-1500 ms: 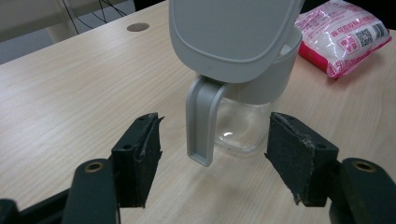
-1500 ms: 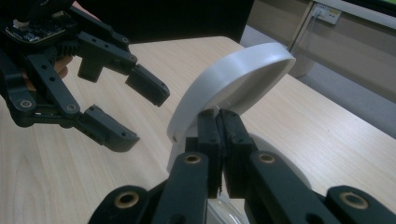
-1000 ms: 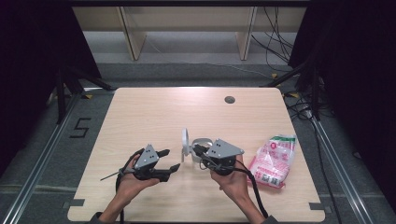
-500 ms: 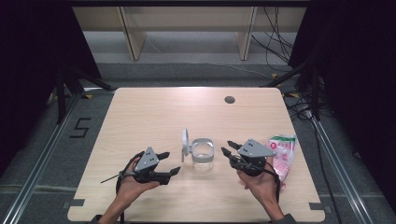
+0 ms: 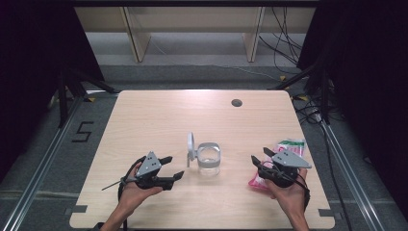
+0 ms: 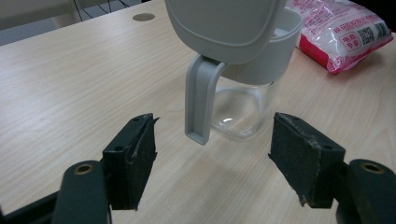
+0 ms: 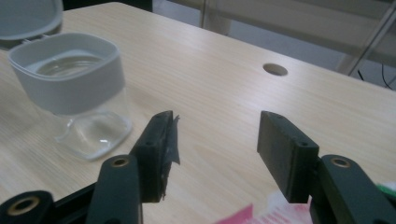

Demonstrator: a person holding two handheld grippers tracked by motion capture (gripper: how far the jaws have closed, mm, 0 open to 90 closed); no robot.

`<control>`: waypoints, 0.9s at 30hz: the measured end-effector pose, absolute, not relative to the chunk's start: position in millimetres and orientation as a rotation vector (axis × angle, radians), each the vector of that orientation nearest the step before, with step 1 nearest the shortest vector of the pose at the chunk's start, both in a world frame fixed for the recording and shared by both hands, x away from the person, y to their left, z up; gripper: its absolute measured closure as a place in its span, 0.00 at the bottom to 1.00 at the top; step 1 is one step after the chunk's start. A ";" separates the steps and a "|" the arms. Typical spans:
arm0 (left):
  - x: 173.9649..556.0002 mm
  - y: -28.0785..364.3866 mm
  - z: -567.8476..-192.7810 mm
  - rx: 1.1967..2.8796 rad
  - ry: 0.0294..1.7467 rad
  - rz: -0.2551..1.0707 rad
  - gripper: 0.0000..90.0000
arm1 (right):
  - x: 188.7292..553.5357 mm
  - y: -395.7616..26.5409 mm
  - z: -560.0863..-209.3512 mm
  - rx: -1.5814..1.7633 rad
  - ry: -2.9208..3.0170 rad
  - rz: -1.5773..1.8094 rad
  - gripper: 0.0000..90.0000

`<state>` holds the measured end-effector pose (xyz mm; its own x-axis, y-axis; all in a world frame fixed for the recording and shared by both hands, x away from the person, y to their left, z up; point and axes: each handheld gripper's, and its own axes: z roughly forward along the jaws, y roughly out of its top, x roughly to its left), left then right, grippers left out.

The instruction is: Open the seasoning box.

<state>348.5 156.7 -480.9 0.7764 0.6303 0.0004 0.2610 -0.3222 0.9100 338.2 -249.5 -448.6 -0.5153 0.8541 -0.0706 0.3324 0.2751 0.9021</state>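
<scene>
Hands at the near edge of the tabletop [image 5: 144,115], each with a hand-held gripper. Left hand-held gripper [image 5: 171,168] at about 7 o'clock from the tabletop's centre, jaws wide apart, nothing between the pads, aimed toward 3 o'clock at the jar. Seen along its own jaws in the left gripper view [image 6: 212,158]: bare wood between the pads, the jar's lid latch just beyond them, not touched.

Right hand-held gripper [image 5: 260,159] at about 5 o'clock, held over the near end of the pink packet [image 5: 288,145], jaws pointing toward 10 o'clock. Jaws partly open, just been opening, nothing gripped; in the right gripper view [image 7: 215,140] bare tabletop between the pads, a pink corner of the packet at the bottom edge below them.

Glass jar [image 5: 209,161] upright between the two grippers, near the centre at about 6 o'clock, apart from both. Grey collar round its mouth; hinged grey lid [image 5: 191,144] swung up on its 9 o'clock side, standing open. Jar body clear, contents not discernible.

Farther off, round cable hole [image 5: 236,102] in the tabletop at about 1 o'clock, near the far edge.
</scene>
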 end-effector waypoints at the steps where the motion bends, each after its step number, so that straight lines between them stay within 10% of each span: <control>1: 348.4 156.4 -481.1 1.906 0.682 0.433 0.34 | 337.1 -252.6 -449.3 1.071 1.981 1.198 0.50; 27: 343.9 153.3 -486.3 1.914 0.703 0.398 0.33 | 312.7 -314.0 -460.4 1.353 1.812 1.122 0.36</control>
<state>343.9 153.3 -486.3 0.7755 0.6305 -0.0338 0.2956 -0.3152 0.9018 312.7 -314.0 -460.4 -0.2936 0.9558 0.0173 0.4413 0.1195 0.8893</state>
